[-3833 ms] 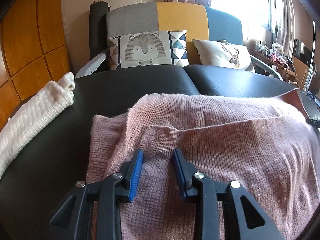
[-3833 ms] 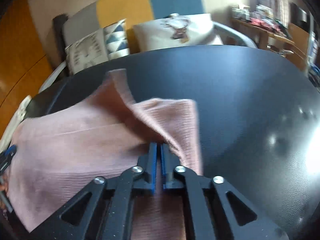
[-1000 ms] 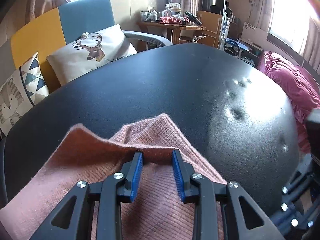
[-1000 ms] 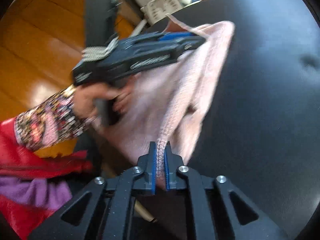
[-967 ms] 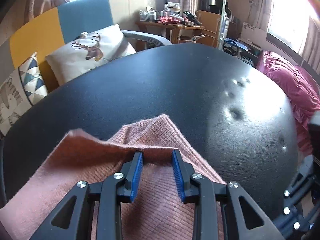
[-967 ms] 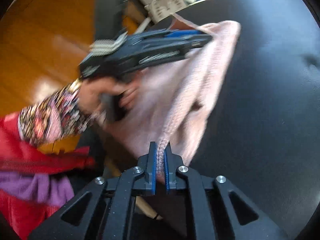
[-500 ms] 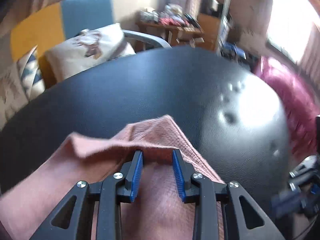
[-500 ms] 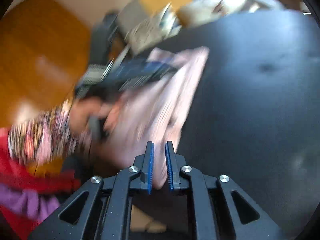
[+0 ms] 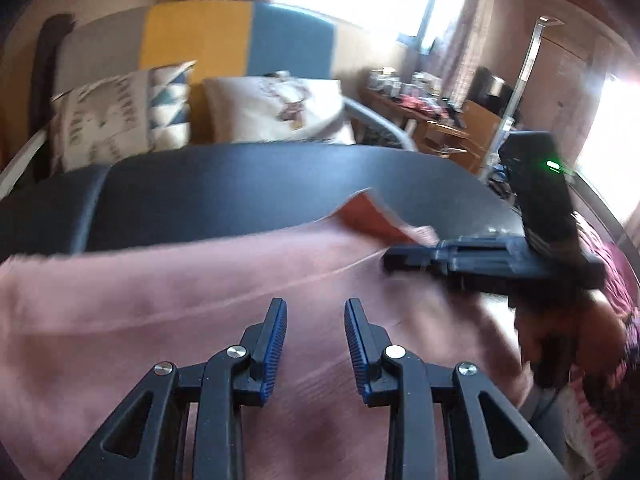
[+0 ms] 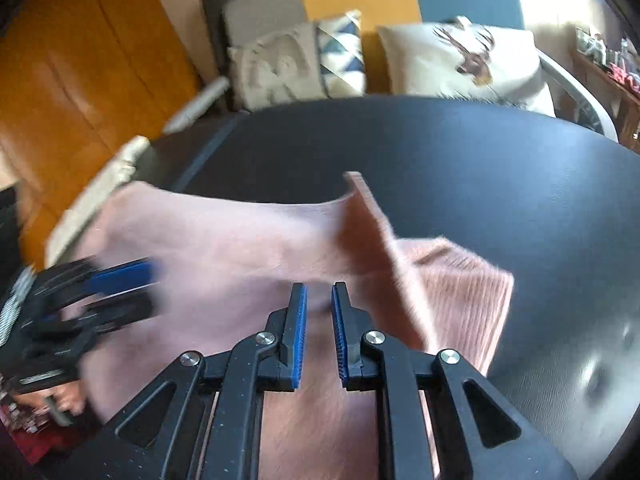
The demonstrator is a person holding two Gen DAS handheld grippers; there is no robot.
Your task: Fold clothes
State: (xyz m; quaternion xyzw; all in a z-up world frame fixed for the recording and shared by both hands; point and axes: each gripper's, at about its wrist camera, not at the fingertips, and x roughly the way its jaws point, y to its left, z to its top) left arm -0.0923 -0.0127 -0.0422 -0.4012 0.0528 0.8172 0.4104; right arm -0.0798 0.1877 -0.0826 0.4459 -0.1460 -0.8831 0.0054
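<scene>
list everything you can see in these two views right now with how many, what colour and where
sweater: one, pink, spread on the black surface, one corner flipped up
black surface: one, padded, under the sweater
white knit: one, cream, left edge of the black surface
cushions: two, pale; tiger print on the left, deer print on the right, on the sofa
sofa: one, grey, yellow and blue back, behind the black surface
desk: one, wooden, cluttered, far right by the window
wood panels: orange-brown, left wall
left tool: one, black with blue pads, open over the sweater
right tool: one, black with blue pads, jaws just opened, narrow gap, over the sweater
hand: one shown clearly, holding the right tool, patterned sleeve
</scene>
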